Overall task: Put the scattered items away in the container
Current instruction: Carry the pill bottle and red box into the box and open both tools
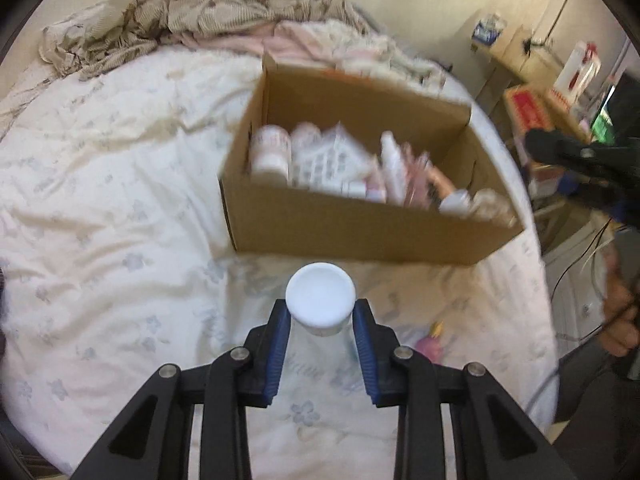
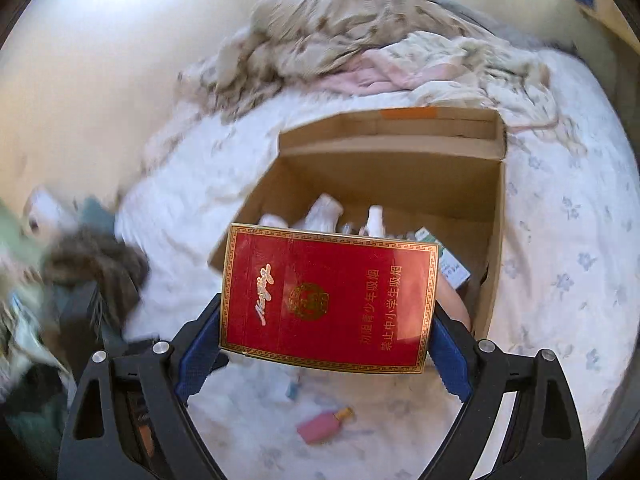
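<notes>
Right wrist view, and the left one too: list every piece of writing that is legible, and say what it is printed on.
"劝阻青少年吸烟" – gold, running sideways on the red box held in the right gripper.
"禁止中小学生吸烟" – the line next to it, same box.
Gold cursive script on that box: too stylised to read; the round gold emblem has no legible text.
Print on items inside the cardboard box: blurred.
White-capped bottle in the left gripper: no text visible.

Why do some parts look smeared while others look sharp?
Left wrist view: the cardboard box and its contents are motion-blurred, while the white-capped bottle held in the jaws is crisp. Right wrist view: the red carton is sharp, the bedding smeared. Both are fisheye, bending the edges.
</notes>
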`<action>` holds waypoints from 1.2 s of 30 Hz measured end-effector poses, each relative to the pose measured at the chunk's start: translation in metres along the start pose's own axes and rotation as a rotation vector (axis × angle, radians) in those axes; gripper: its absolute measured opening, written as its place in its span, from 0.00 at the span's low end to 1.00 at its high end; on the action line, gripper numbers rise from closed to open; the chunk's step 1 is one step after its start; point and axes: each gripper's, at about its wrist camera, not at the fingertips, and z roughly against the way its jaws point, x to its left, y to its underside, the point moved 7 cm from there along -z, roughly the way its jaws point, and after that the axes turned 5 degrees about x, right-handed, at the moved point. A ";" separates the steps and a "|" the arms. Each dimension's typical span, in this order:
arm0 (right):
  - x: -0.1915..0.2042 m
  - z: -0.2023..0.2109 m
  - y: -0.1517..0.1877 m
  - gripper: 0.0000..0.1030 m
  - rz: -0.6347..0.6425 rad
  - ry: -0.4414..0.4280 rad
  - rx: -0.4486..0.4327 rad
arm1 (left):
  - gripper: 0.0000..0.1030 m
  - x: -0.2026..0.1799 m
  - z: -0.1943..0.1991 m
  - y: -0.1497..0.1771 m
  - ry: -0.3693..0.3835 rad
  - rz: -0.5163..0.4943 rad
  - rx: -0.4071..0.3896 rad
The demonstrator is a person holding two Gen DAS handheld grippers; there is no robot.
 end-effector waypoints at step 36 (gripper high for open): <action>-0.059 -0.025 -0.047 1.00 -0.146 0.164 -0.007 | 0.57 -0.050 -0.058 -0.139 -0.099 -0.031 0.027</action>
